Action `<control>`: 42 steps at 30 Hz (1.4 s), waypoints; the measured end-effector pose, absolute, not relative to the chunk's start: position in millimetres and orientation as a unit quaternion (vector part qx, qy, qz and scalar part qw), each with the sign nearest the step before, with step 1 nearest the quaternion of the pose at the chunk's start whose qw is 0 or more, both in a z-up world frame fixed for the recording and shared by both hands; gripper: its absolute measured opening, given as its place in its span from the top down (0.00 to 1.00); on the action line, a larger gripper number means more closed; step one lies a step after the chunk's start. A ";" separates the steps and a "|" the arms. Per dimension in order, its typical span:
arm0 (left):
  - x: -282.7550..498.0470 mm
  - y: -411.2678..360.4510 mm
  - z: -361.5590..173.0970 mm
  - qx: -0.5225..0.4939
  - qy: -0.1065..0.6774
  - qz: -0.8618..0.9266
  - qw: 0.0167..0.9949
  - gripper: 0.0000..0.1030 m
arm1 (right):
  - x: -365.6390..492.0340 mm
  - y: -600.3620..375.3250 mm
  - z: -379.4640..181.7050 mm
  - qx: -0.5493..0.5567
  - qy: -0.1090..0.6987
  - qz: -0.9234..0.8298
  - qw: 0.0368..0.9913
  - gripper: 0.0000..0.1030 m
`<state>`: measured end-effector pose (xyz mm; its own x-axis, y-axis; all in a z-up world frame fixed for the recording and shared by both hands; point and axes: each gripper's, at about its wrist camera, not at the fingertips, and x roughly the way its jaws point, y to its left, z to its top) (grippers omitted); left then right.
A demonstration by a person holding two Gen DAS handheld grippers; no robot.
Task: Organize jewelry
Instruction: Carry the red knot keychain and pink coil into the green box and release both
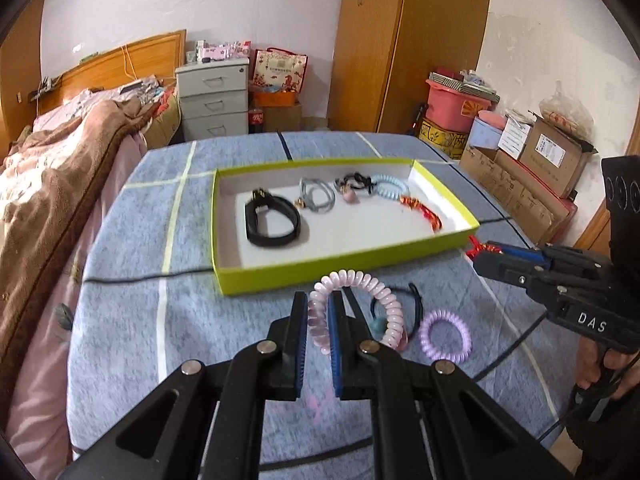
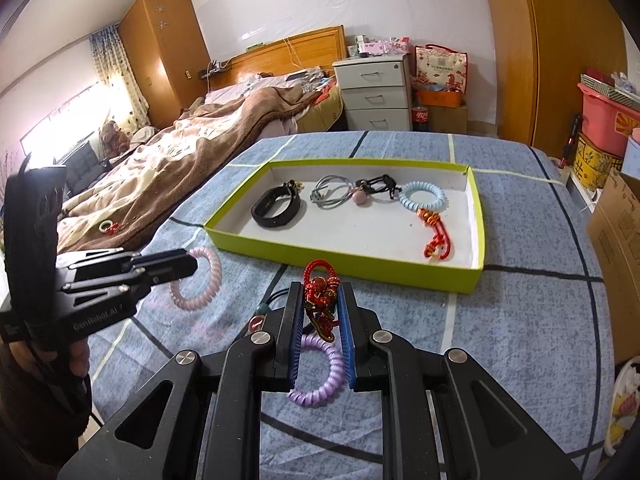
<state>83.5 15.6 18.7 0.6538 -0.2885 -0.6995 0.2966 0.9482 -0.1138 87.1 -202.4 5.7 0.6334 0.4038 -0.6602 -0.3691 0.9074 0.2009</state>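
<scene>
A green-rimmed tray on the blue bedspread holds a black band, a grey hair tie, a black tie with a pink bead, a light blue coil tie and a red knotted charm. My left gripper is shut on a pink coil bracelet, held above the bedspread before the tray. My right gripper is shut on a red knotted charm; it shows at the left wrist view's right edge. A purple coil tie lies on the bedspread.
A dark hair tie with a teal bead lies beside the purple tie. A bed with a brown blanket is to the left, a grey drawer unit behind, cardboard boxes to the right. A black cable crosses the bedspread.
</scene>
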 end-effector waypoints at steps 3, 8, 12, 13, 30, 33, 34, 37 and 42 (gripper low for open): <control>93.2 14.2 23.5 0.001 0.380 -0.166 0.910 0.90 | 94.4 -204.7 8.7 0.021 0.370 0.208 0.905 0.83; 111.5 10.2 28.4 -0.003 0.376 -0.165 0.912 0.90 | 110.7 -209.7 10.4 0.018 0.370 0.194 0.908 0.83; 129.7 3.8 27.1 -0.006 0.380 -0.171 0.909 0.90 | 129.5 -212.0 10.6 0.013 0.376 0.186 0.908 0.83; 135.0 2.9 25.5 -0.010 0.384 -0.171 0.907 0.90 | 133.9 -213.0 10.9 0.012 0.376 0.184 0.908 0.83; 192.4 -23.7 -6.2 -0.007 0.430 -0.173 0.886 0.90 | 204.2 -211.2 -19.2 -0.014 0.421 0.172 0.890 0.83; 198.6 -27.3 -13.0 -0.004 0.440 -0.170 0.882 0.90 | 210.6 -211.9 -26.0 -0.018 0.429 0.171 0.887 0.83; 200.7 -27.9 -15.1 -0.003 0.443 -0.168 0.881 0.90 | 212.1 -211.8 -28.4 -0.019 0.431 0.171 0.886 0.83; 204.6 -28.4 -19.2 -0.003 0.448 -0.163 0.879 0.90 | 216.8 -211.8 -32.0 -0.024 0.436 0.170 0.883 0.83; 207.5 -26.4 -23.8 0.002 0.453 -0.154 0.878 0.90 | 221.7 -209.5 -35.3 -0.035 0.440 0.170 0.881 0.83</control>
<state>207.5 -26.4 -23.8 0.5416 -0.2694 -0.7963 0.2725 0.9524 -0.1369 221.7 -209.5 -35.3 0.5552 0.2696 -0.7868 -0.3306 0.9396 0.0887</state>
